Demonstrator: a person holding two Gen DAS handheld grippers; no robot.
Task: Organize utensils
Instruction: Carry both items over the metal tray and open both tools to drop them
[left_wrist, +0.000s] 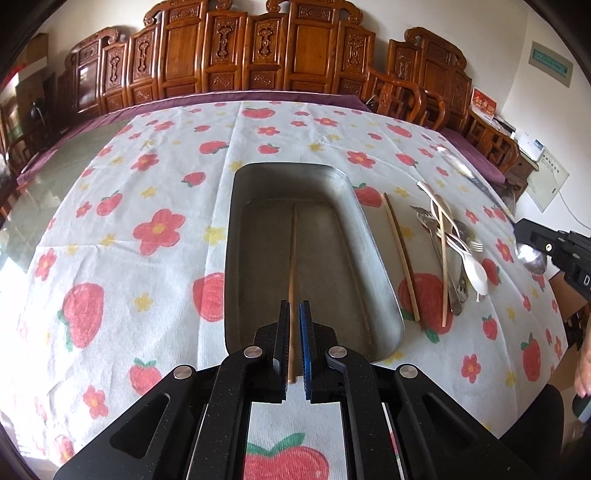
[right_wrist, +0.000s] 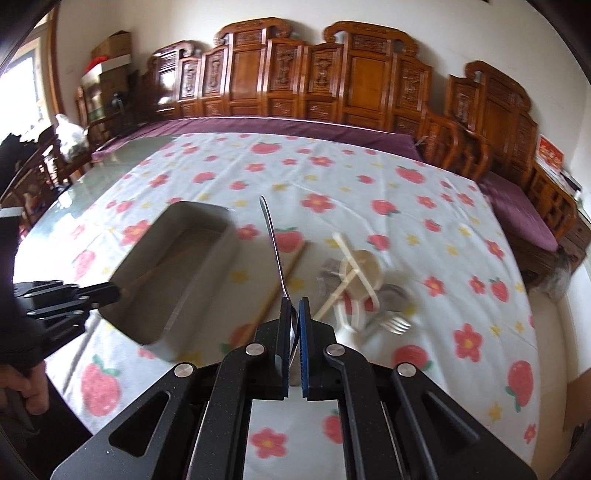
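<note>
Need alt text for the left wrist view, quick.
The left gripper grips a wooden chopstick over a metal tray on a strawberry-print tablecloth. Right of the tray lie another chopstick and piled cutlery.

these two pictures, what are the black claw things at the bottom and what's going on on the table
The claws are hand-held two-finger grippers, one in each of a person's hands. Each carries a fisheye camera looking along its fingers, so each picture is one gripper's own view.

The left gripper is closed on a wooden chopstick that reaches into the metal tray on the strawberry-print tablecloth.

The right gripper is closed on a metal spoon, held in the air by its bowl end, handle pointing away.

Right of the tray lie two more chopsticks and a utensil pile: metal forks, a white plastic spoon, a pale chopstick.
</note>
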